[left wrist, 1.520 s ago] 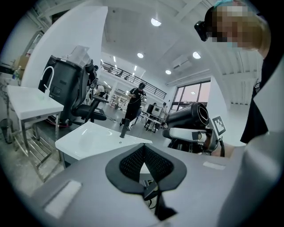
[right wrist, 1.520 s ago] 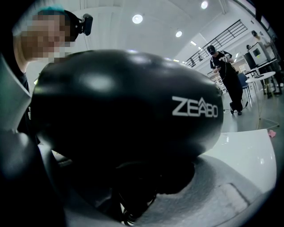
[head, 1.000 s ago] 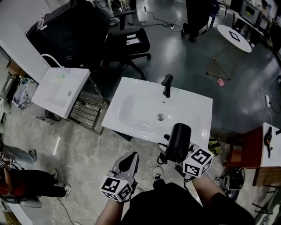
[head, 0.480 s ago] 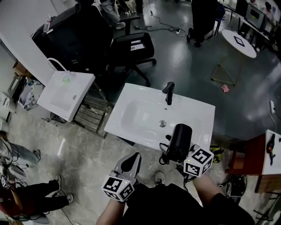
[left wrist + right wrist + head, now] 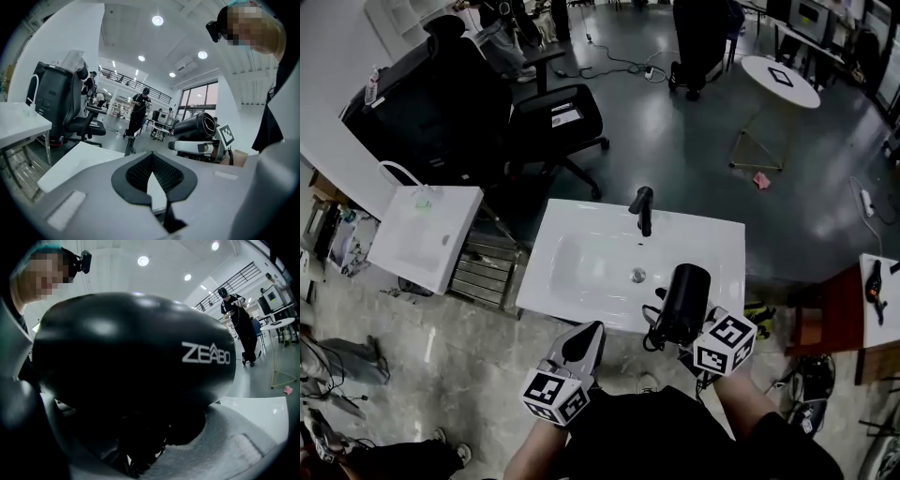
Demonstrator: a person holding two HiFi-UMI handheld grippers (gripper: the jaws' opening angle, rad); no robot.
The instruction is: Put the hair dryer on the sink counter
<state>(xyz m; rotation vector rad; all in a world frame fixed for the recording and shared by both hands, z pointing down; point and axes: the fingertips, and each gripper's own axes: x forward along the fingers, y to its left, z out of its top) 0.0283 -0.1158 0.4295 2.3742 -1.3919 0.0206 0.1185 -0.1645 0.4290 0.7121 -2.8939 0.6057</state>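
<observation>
Nearly over the table: dryer not yet set down

Right gripper point(image 5: 675, 336) is clamped on the black hair dryer point(image 5: 682, 302). Its own view is filled by the dryer body, with the handle running down between the jaws. Left gripper point(image 5: 577, 345) is closed with nothing in it, held low in front of the person, short of the table edge.

Dryer hangs in the air at the front right corner of the white sink table point(image 5: 717, 246), barrel pointing away from the person and roughly level. From the left gripper view it looks clear above the top, not touching.

How I'd do the placement:
- Target the flat strip right of the basin point(image 5: 591, 258). It looks like the widest bare patch, well clear of the faucet point(image 5: 642, 208).
- Carry it further in before lowering. Part of the dryer seems to sit over the front edge, so a release here risks it tipping off.
- Come down slowly and lay it on its side, barrel along the strip. The round body will likely roll if set on its back — and the basin slope is just beside.
- Watch the cord point(image 5: 651, 319) looped by the handle; get it onto the table too, or its weight could drag.
- Open the jaws only once the table carries the weight, then back straight out.
- Left gripper has no job here — keep it off the edge.
</observation>
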